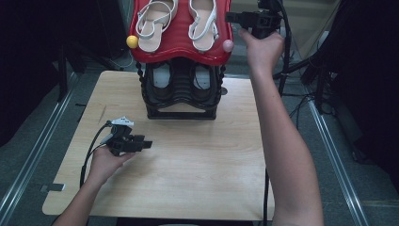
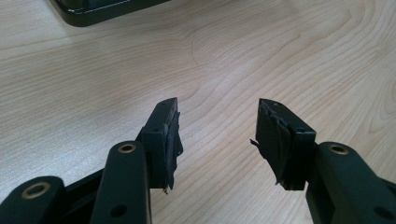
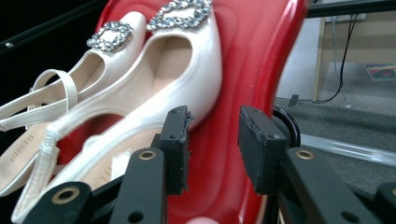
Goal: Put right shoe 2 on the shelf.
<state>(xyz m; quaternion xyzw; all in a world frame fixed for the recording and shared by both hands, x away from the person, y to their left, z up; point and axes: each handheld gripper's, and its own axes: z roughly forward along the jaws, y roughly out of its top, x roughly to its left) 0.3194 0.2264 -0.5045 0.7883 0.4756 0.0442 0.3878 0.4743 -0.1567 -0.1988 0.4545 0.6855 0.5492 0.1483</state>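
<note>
— Forearms came up from the bottom of the high view, and the left gripper (image 1: 147,144) sat low over the wooden table (image 1: 202,179), jaws released, nothing between them but bare wood grain.

— And the right gripper (image 1: 229,17)?

— Up at the red shelf (image 1: 181,55) on top of the black shoe rack (image 1: 181,96), at its right edge. Its jaws were parted too, gripping nothing, with the nearer shoe just beside the left pad in the right gripper view.

— Describe the shoes.

— Pair of white slingback heels: glossy cream uppers, pointed toes, sparkling square buckles (image 3: 181,14) on the toes, thin heel straps. The right shoe (image 1: 203,23) lay close to the gripper, the left shoe (image 1: 155,21) beside it, well apart in the high view.

— Which way did they point?

— Lengthwise front to back on the shelf, toes away from the person, heels and straps toward the shelf's front lip. A yellow ball (image 1: 132,41) and a pink ball (image 1: 228,45) sat at the front corners.

— Any writing?

— Small dark lettering on one insole (image 3: 21,148), too blurred to read.
</note>
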